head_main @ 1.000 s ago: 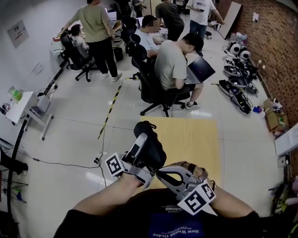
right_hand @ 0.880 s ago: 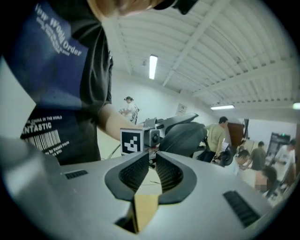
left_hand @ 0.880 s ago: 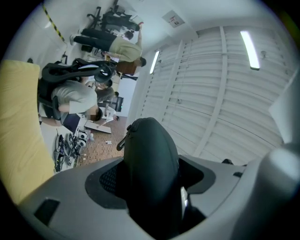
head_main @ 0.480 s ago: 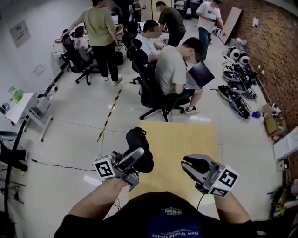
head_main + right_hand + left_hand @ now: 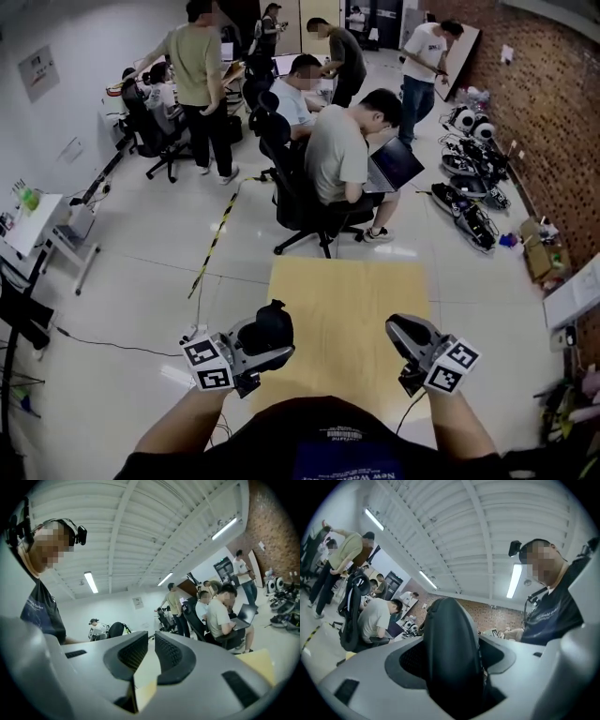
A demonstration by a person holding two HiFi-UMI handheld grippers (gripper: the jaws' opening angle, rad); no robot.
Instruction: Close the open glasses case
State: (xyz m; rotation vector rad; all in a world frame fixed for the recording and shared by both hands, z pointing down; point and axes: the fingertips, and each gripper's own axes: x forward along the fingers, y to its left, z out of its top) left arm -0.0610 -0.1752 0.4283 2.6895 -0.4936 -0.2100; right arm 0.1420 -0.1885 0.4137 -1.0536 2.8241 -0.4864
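You're holding case [image 5: 270, 323] in left gripper [image 5: 264, 345], fingers pinching it across its width. Case looking closed, sitting at desk's [image 5: 347, 291] near-left corner. Right gripper [image 5: 405, 330] hovering over desk's near-right side, well apart from case, its fingers standing slightly spread with narrow gap, nothing between them. People [image 5: 342, 155] sitting and standing beyond desk.

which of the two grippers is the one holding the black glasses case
The left gripper: the glasses case sits clamped between its jaws. The right gripper has only a narrow empty gap between its jaws.
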